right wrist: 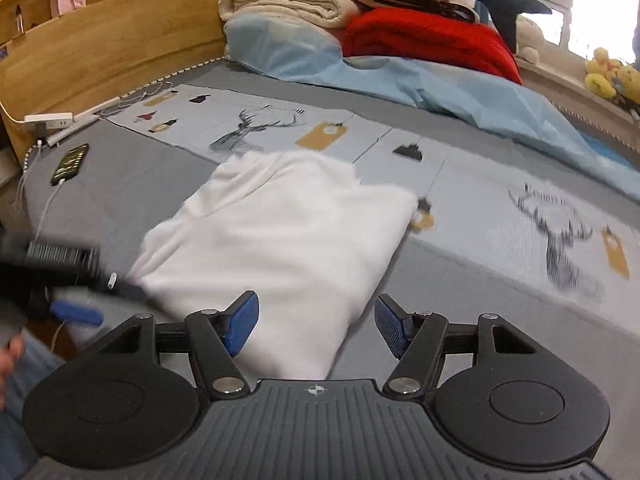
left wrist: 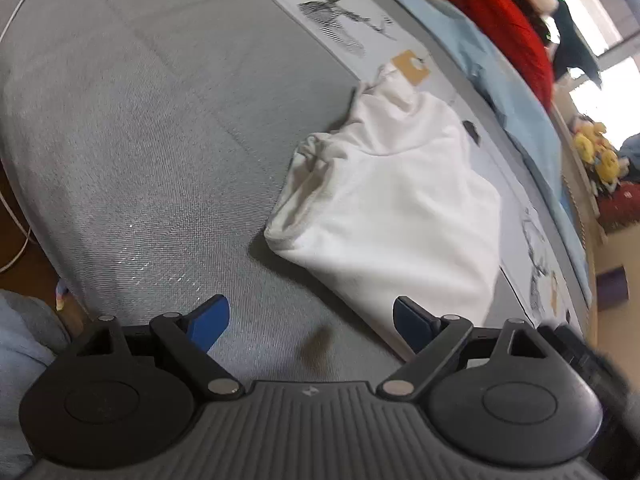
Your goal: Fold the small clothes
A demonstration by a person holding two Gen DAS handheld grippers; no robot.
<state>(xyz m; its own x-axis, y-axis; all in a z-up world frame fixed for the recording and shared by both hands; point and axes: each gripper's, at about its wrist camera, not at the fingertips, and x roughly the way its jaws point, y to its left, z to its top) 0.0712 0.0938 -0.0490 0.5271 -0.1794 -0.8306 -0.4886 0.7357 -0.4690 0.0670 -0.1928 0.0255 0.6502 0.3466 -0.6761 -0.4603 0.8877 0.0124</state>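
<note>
A white garment (left wrist: pixel 392 208), folded into a rough rectangle, lies on the grey bed (left wrist: pixel 140 140). My left gripper (left wrist: pixel 310 322) is open and empty, just short of the garment's near corner, which lies by its right finger. In the right wrist view the same garment (right wrist: pixel 280 232) fills the middle. My right gripper (right wrist: pixel 316 324) is open with the garment's near edge between its blue pads (right wrist: pixel 240 324), not clamped. The left gripper (right wrist: pixel 72 280) shows blurred at the garment's left edge.
A deer-print cloth (right wrist: pixel 320 136) lies on the bed behind the garment. A light blue sheet (right wrist: pixel 440 84), a red blanket (right wrist: pixel 428 40) and stacked bedding (right wrist: pixel 288 4) sit at the back. A phone on a cable (right wrist: pixel 70 164) lies left. A wooden headboard (right wrist: pixel 100 40) stands behind.
</note>
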